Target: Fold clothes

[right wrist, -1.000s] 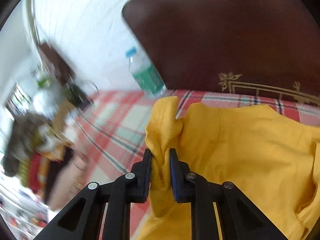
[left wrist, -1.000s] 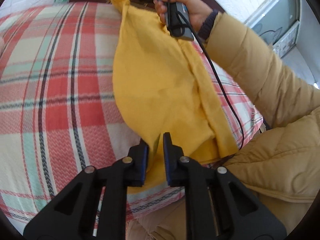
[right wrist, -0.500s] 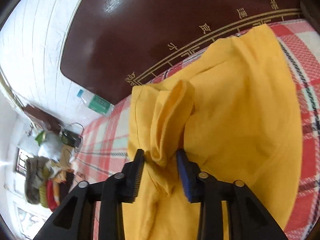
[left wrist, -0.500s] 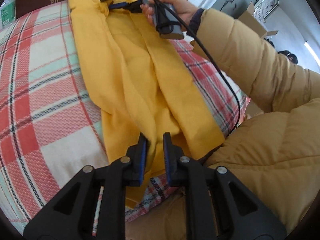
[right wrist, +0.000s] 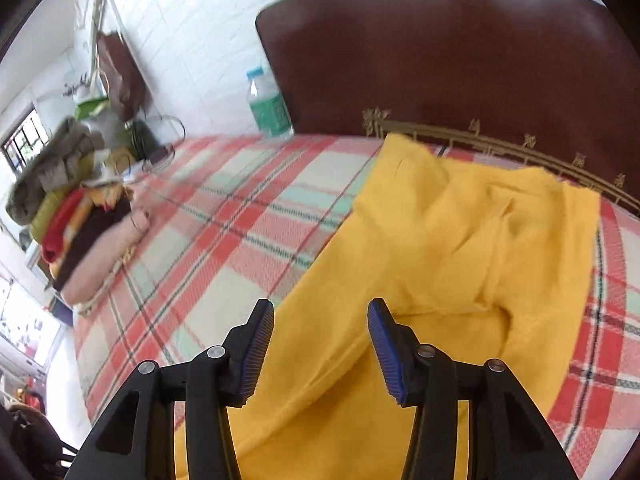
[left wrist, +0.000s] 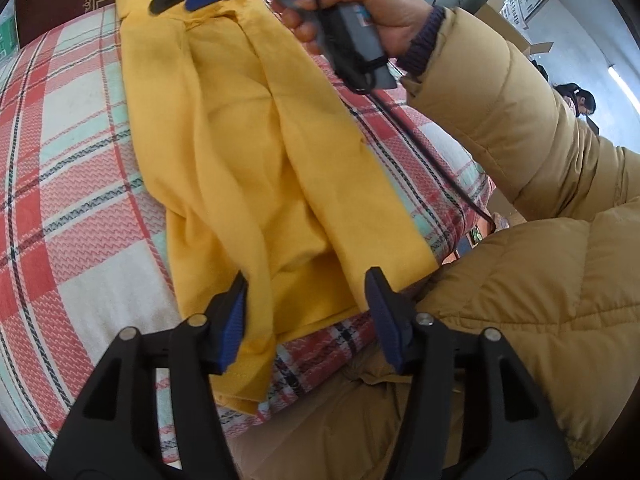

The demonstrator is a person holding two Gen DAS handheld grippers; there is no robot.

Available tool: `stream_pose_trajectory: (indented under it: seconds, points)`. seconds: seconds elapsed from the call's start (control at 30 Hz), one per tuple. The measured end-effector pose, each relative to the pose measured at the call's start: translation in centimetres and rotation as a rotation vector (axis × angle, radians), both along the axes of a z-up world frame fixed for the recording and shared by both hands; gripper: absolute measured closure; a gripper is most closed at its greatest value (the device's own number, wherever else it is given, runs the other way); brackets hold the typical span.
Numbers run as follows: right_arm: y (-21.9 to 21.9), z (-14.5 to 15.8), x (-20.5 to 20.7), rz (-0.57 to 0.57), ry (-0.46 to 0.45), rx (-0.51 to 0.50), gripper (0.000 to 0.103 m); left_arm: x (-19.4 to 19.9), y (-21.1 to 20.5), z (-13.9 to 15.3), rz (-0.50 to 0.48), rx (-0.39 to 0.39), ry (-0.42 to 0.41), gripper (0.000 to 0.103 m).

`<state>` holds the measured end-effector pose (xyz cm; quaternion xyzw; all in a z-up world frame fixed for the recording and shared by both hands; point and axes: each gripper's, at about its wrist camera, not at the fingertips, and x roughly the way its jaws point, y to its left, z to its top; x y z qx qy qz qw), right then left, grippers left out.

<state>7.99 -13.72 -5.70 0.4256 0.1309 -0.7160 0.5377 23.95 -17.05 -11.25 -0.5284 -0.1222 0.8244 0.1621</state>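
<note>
We are holding 2 grippers over a yellow garment (left wrist: 256,152) that is lying lengthwise on the plaid bedspread (left wrist: 72,208) of a bed, its far end reaching almost to the dark wooden headboard (right wrist: 460,60) and its near end hanging slightly over the bed's near edge.

Our left gripper (left wrist: 306,312) is hovering at the near end of the garment. Its fingers are standing spread and have just been opening; the near hem of the cloth is lying between them, brushing the left blue pad but not pinched.

Our right gripper (right wrist: 320,344) is hovering at the far part of the garment. Its fingers are spread too and have just been opening, with a loose fold of yellow cloth lying below and between them, pressed by neither pad. In the left wrist view we are seeing the right hand (left wrist: 360,12) gripping that tool's handle, a tan padded sleeve (left wrist: 500,120) behind it and a black cable (left wrist: 424,152) trailing from it across the bed.

On the far left, a plastic bottle with a green label (right wrist: 268,104) is standing beside the headboard, and a pile of folded clothes (right wrist: 80,216) is sitting at the bed's left edge.
</note>
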Motion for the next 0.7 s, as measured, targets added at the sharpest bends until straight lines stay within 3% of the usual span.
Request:
stream_pose_trajectory:
  seconds: [0.1,0.17,0.23,0.33,0.5,0.7]
  points:
    - [-0.3,-2.7,-0.7,-0.058,-0.06,0.119,0.053,1.1,-0.8,0.7,0.025,0.046,0.012,0.043]
    - [0.8,-3.0,-0.2,-0.042,-0.092,0.093,0.053,2.5,-2.3,1.4,0.052,0.138,0.04,0.04]
    - [2.8,-2.6,1.4,0.033,-0.121,0.045,0.052,4.0,-4.1,2.1,0.096,0.178,0.075,0.034]
    - [5.8,-1.9,5.3,0.174,-0.11,0.014,0.043,5.4,-6.5,2.2,0.16,0.17,0.097,0.029]
    - [9.6,-1.8,13.1,0.386,-0.069,0.045,0.043,5.8,-7.1,1.0,0.137,0.113,0.042,0.027]
    - [11.9,-2.6,15.6,0.369,-0.224,-0.033,0.042,5.5,-5.6,-1.4,0.108,0.025,0.016,0.027]
